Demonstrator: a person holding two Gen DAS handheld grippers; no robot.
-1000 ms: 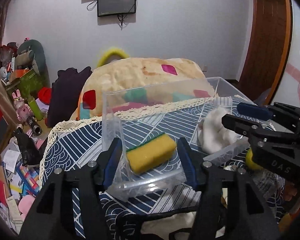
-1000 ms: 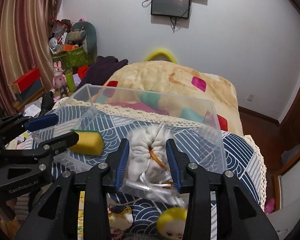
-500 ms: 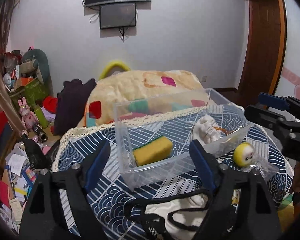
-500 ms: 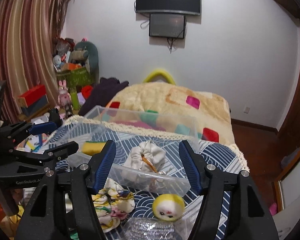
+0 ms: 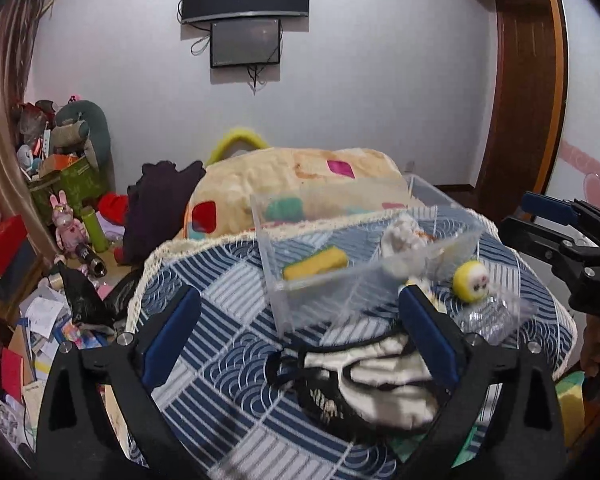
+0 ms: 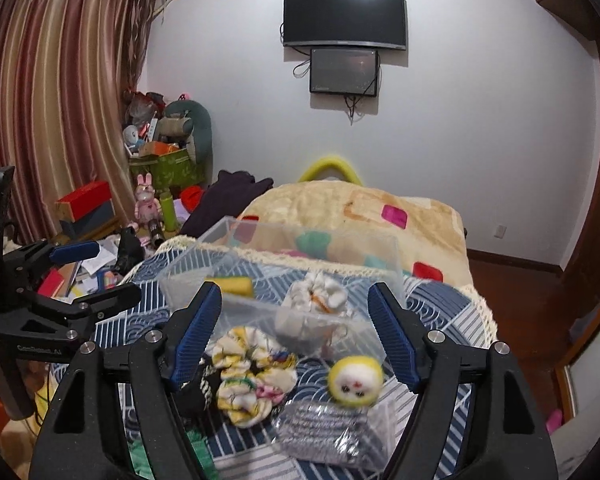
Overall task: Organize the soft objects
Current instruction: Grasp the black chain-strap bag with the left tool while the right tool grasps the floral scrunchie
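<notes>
A clear plastic box [image 5: 284,304] [image 6: 188,276] stands on the blue patterned cloth. In it lie a yellow-green sponge [image 5: 315,263] [image 6: 229,285] and a white cloth bundle [image 5: 402,246] [image 6: 324,298]. In front of the box lie a cream and black fabric piece [image 5: 376,376], a flowered scrunchie [image 6: 250,376], a yellow plush face ball [image 5: 470,280] [image 6: 354,380] and a bagged silver scourer [image 6: 324,432]. My left gripper [image 5: 300,340] is open and empty, above the fabric piece. My right gripper [image 6: 294,340] is open and empty, above the scrunchie and ball.
A cream quilt [image 5: 300,184] with coloured patches lies behind the box. Clutter, toys and boxes [image 5: 60,208] fill the floor at left. A wooden door frame [image 5: 520,100] stands at right. The cloth's lace edge [image 5: 140,292] drops off at left.
Both grippers have opened wide and pulled back and up from the box. The sponge and white bundle stay in the box. The loose items in front have come into view.
</notes>
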